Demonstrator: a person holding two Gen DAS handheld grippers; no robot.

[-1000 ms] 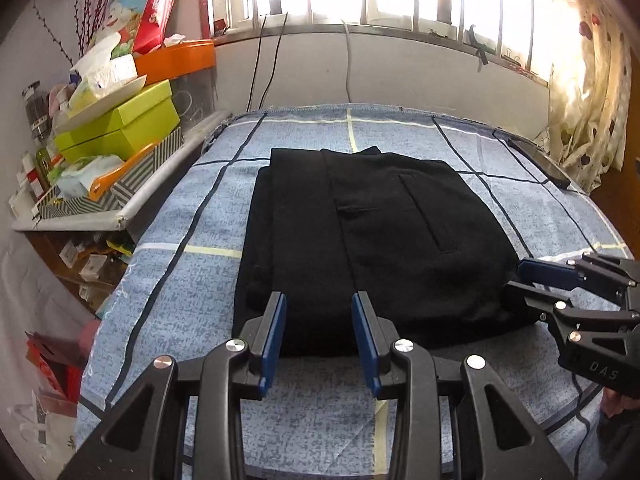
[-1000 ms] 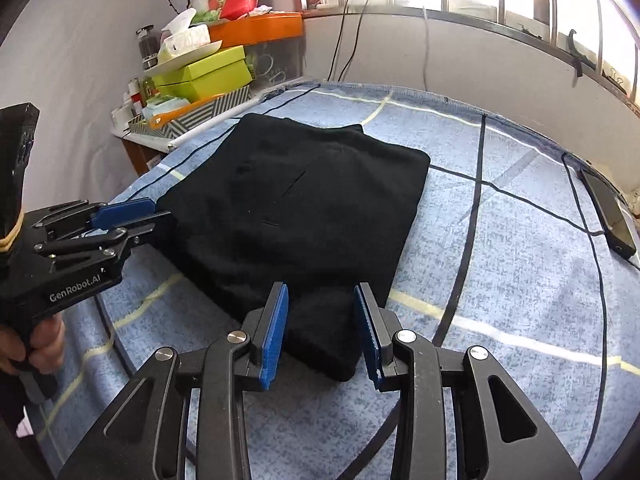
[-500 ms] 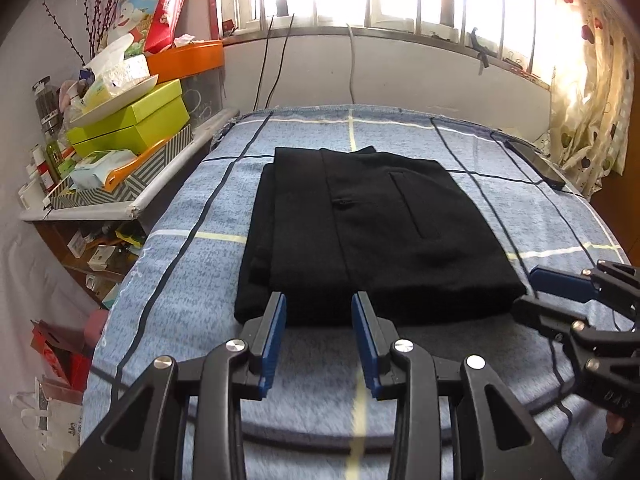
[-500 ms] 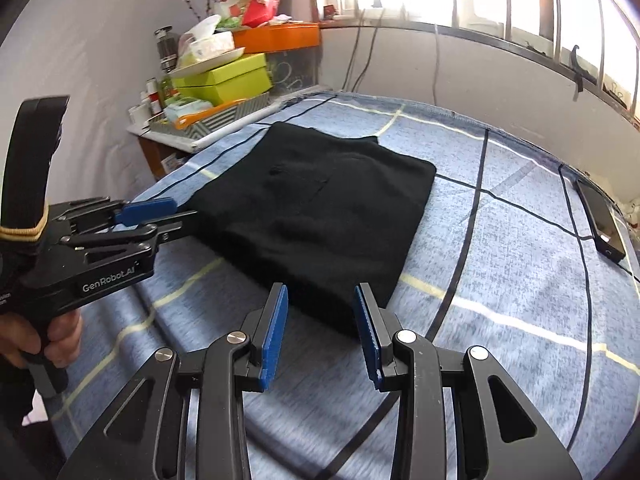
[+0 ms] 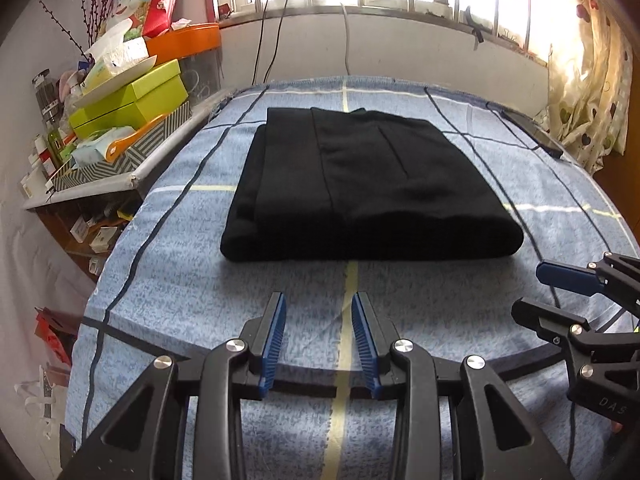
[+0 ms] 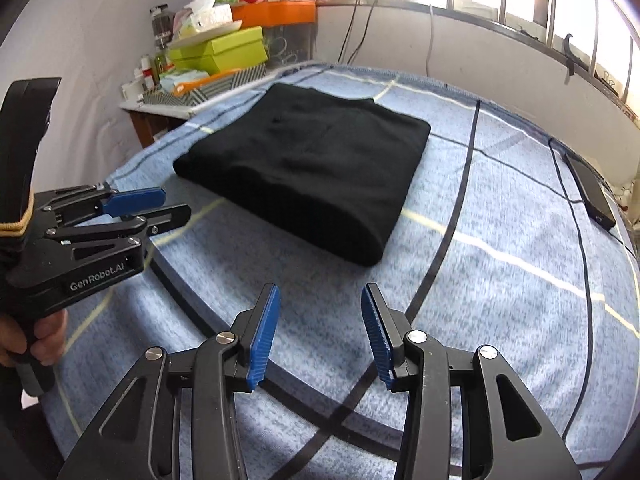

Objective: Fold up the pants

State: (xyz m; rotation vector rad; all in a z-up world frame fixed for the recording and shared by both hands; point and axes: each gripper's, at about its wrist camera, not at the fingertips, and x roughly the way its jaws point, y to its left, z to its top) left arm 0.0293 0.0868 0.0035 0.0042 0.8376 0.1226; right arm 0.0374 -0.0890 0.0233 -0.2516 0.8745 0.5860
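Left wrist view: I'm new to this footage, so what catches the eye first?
The folded black pants lie mid-bed on the blue checked blanket. Both grippers, left and right, hover open short of them. Lime-green boxes crowd the shelf at left.

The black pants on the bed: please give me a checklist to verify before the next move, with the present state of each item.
1. The black pants lie as one compact folded stack: ok.
2. The stack rests fully on the blue bed cover, away from its edges: ok.
3. Left hand-held gripper is open, holds nothing, and is clear of the pants: ok.
4. Right hand-held gripper is open, holds nothing, and is clear of the pants: ok.
5. Layers aligned on the left side, where one lower layer sticks out a little: not ok.
6. Underside and far edge of the stack are smooth: cannot tell.
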